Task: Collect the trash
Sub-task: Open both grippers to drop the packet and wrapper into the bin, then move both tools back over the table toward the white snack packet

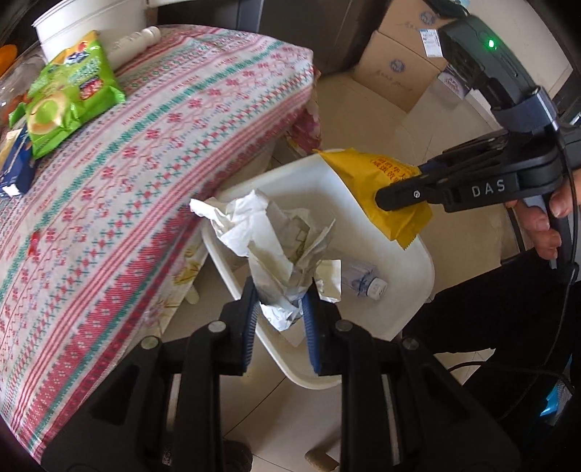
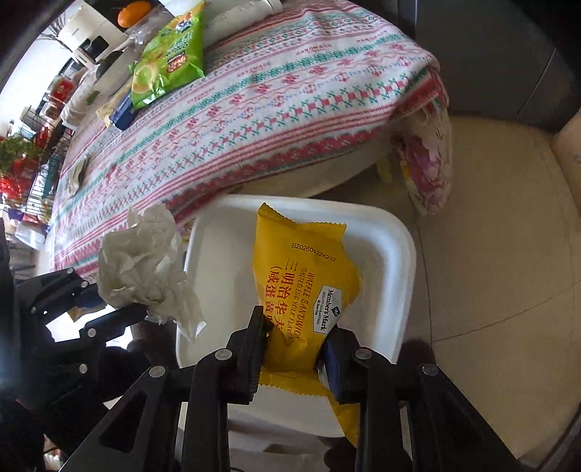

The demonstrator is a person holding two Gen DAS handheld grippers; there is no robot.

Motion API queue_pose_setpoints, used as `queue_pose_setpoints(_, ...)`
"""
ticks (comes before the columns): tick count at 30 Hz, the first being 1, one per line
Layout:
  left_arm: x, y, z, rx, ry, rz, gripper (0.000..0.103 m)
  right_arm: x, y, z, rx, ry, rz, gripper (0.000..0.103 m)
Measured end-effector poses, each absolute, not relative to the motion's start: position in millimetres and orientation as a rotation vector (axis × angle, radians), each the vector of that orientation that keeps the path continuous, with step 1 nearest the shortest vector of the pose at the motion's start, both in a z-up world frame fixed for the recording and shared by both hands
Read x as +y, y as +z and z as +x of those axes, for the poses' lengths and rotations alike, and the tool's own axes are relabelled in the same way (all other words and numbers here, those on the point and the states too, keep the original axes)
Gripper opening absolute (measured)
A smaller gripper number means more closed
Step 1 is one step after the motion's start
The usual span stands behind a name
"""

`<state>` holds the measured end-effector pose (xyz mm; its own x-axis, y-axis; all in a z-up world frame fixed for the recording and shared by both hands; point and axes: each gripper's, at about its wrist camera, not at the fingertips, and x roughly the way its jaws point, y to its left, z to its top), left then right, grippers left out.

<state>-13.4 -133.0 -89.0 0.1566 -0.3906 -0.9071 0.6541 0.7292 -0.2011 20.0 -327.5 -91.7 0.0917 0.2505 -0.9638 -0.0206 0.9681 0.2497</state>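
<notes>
A white trash bin (image 1: 406,268) stands on the floor beside the table; it also shows in the right wrist view (image 2: 392,254). My left gripper (image 1: 281,290) is shut on a crumpled white paper (image 1: 276,232) and holds it over the bin's near rim; the paper also shows in the right wrist view (image 2: 145,261). My right gripper (image 2: 296,337) is shut on a yellow waffle sandwich wrapper (image 2: 305,272) and holds it above the bin; the wrapper (image 1: 377,185) and the right gripper (image 1: 399,190) show in the left wrist view. A small plastic bottle (image 1: 363,279) lies inside the bin.
The table has a patterned cloth (image 1: 127,181) and carries a green snack bag (image 1: 69,98), a blue box (image 1: 16,163) and a white tub (image 1: 83,25). Cardboard boxes (image 1: 399,61) stand on the tiled floor behind the bin. An orange (image 2: 134,14) sits at the table's far end.
</notes>
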Motion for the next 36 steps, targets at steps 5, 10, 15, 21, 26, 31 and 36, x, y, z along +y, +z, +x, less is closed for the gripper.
queue_pose_setpoints(5, -144, -90, -16, 1.195, -0.767, 0.295, 0.059, -335, -93, 15, 1.468, 0.189, 0.205, 0.032)
queue_pose_setpoints(10, -144, -86, -8, 1.189, -0.756, 0.276, 0.061, -339, -90, 15, 1.465, 0.185, 0.208, 0.033)
queue_pose_setpoints(15, -136, -79, -4, 1.179, -0.731, 0.263, 0.066, -337, -91, 17, 1.477, 0.183, 0.211, 0.054)
queue_pose_setpoints(21, -123, -70, 2, 1.154, -0.683, 0.26, 0.071, -340, -89, 21, 1.477, 0.155, 0.238, 0.076)
queue_pose_setpoints(26, -101, -62, 12, 1.147, -0.631, 0.211, 0.075, -334, -85, 26, 1.468, 0.15, 0.228, 0.076)
queue_pose_setpoints(31, -70, -56, 28, 1.141, -0.562, 0.142, 0.076, -318, -78, 32, 1.443, 0.156, 0.184, 0.076)
queue_pose_setpoints(36, -37, -47, 41, 1.104, -0.464, 0.109, 0.08, -301, -65, 41, 1.397, 0.162, 0.136, 0.076)
